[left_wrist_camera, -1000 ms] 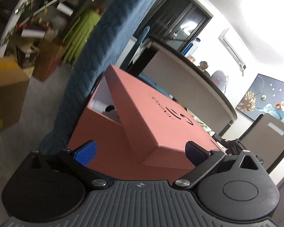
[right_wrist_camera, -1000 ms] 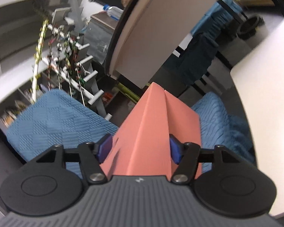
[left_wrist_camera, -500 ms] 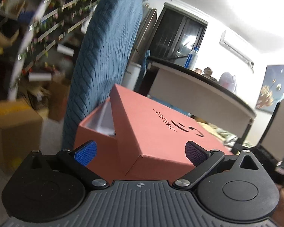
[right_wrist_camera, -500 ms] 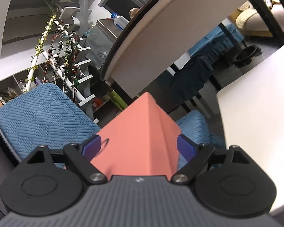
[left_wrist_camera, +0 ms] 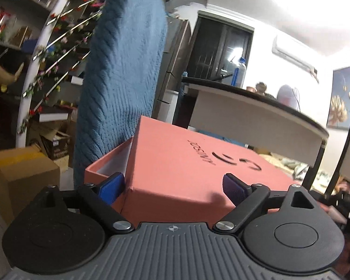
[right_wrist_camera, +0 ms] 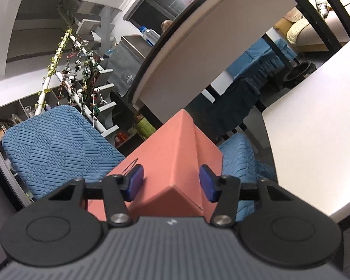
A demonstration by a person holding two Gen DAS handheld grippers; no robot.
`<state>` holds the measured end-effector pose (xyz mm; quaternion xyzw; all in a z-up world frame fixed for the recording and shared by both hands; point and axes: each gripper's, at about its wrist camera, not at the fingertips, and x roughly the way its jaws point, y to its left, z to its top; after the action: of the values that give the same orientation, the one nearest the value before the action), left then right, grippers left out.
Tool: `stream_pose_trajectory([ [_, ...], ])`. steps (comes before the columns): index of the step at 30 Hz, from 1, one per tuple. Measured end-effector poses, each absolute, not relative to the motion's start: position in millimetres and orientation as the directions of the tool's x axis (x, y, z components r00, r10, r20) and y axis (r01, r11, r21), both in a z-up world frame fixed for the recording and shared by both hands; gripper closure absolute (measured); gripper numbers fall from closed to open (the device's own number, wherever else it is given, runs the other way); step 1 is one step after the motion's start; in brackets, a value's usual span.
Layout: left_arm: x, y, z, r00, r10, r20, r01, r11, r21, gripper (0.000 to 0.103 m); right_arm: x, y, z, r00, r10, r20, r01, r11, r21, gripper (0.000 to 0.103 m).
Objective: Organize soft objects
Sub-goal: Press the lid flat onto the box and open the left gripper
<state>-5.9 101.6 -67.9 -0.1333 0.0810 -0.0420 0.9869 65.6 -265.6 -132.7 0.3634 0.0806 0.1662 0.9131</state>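
- Pink box (left_wrist_camera: 109,170) sits on a blue-covered chair seat (right_wrist_camera: 242,154); lid (left_wrist_camera: 186,163) lies askew over it, one corner gap showing.
- Left hand-held gripper (left_wrist_camera: 172,186): jaws spread, straddling the lid's corner.
- Right hand-held gripper (right_wrist_camera: 171,184): jaws spread around the opposite corner, pads clear.
- Lid looks like stiff, light card; best held by its side walls.

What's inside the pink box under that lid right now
Little shows. In the left wrist view the lid sits askew on the pink box, leaving a gap at one corner where only white inner wall is visible. The lid covers everything else, so the contents cannot be told.
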Motion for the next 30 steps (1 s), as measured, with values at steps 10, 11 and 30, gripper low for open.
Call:
stream_pose_trajectory([
  [10, 24, 122, -56, 0.981, -0.086, -0.173, 0.049, 0.977, -0.209, 0.010, 57, -233, -132, 0.947, 0.320, 0.019, -0.254, 0.711, 0.656, 0.049],
  [11, 27, 121, -56, 0.981, -0.074, -0.179, 0.039, 0.980, -0.193, 0.010, 56, -230, -132, 0.949, 0.315, 0.020, -0.251, 0.716, 0.652, 0.049],
  [30, 62, 132, -53, 0.971, -0.052, -0.232, 0.017, 0.989, -0.150, 0.010, 73, -207, -120, 0.952, 0.304, 0.014, -0.261, 0.792, 0.552, 0.052],
])
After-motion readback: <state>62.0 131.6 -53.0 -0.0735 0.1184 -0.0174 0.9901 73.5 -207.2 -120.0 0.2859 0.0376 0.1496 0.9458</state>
